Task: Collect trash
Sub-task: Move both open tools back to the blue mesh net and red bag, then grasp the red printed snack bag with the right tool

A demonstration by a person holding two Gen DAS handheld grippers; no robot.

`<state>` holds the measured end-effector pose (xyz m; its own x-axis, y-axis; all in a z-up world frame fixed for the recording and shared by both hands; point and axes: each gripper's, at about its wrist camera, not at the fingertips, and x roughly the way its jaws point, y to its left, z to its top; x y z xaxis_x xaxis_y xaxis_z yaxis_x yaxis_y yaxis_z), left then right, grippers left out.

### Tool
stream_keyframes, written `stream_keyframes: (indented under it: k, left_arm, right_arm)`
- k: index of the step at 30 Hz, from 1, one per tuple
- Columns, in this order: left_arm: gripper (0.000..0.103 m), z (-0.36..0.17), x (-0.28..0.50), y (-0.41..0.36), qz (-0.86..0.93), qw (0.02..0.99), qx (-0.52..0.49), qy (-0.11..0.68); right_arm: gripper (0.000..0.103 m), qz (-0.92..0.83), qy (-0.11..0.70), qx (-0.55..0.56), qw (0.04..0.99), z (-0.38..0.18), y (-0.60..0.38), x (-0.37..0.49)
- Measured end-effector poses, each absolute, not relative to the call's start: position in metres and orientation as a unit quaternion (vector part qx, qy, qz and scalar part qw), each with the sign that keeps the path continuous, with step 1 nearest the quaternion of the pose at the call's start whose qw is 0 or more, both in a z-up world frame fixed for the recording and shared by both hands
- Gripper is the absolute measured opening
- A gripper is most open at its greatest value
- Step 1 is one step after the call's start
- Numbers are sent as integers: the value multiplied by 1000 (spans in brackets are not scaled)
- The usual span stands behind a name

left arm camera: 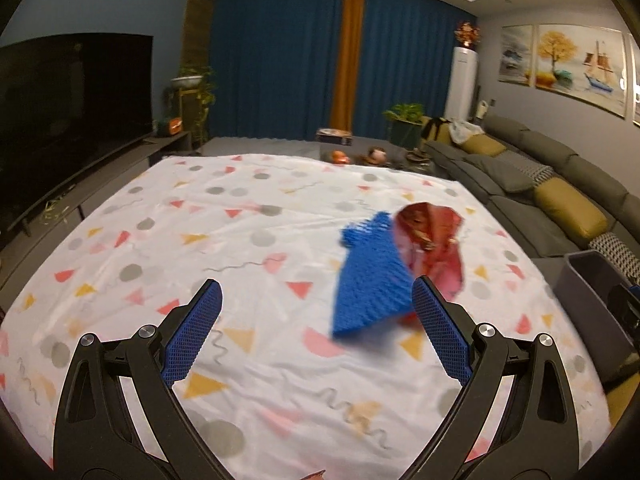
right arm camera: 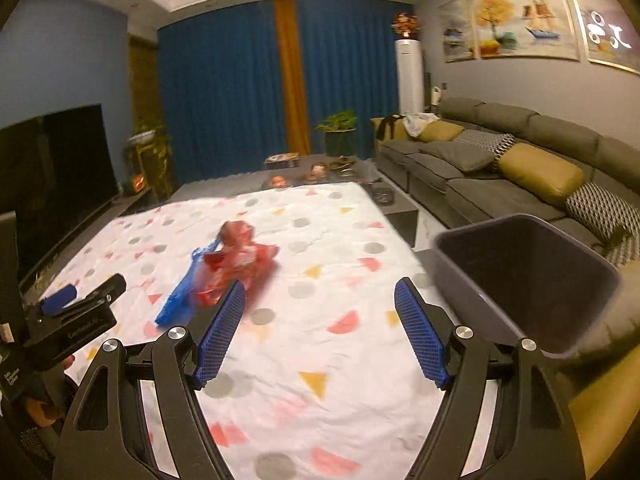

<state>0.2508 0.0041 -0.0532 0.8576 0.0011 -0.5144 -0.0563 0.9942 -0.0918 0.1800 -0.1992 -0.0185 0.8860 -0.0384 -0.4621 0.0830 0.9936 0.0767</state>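
Note:
A crumpled red wrapper and a blue textured sheet lie together on the patterned white cloth, both blurred. My left gripper is open just short of them, the blue sheet reaching beside its right finger. In the right wrist view the red wrapper and blue sheet sit ahead and to the left of my open right gripper, close to its left finger. Nothing is held between either pair of fingers. A dark grey bin stands to the right, beside the table.
The cloth-covered table fills the foreground. A grey sofa with yellow cushions runs along the right, behind the bin. A TV on a low stand is on the left. A cluttered coffee table lies beyond.

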Motion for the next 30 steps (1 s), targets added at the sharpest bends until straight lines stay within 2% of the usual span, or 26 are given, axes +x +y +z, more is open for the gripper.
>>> stream_keyframes:
  k: [9, 13, 20, 27, 30]
  left_arm:
    - [94, -55, 279, 29, 46, 961, -73, 263]
    - [94, -60, 285, 40, 58, 959, -84, 264]
    - [94, -66, 286, 45, 44, 958, -91, 269]
    - [94, -63, 287, 50, 34, 959, -99, 265]
    - [94, -65, 290, 53, 33, 957, -106, 269]
  right_arm:
    - [75, -19, 259, 27, 965, -32, -159, 231]
    - [68, -10, 280, 25, 960, -41, -145, 259]
    - [46, 5, 316, 33, 948, -62, -124, 307]
    - [31, 8, 335, 37, 941, -77, -118, 334]
    - [17, 13, 343, 40, 938, -82, -116, 340]
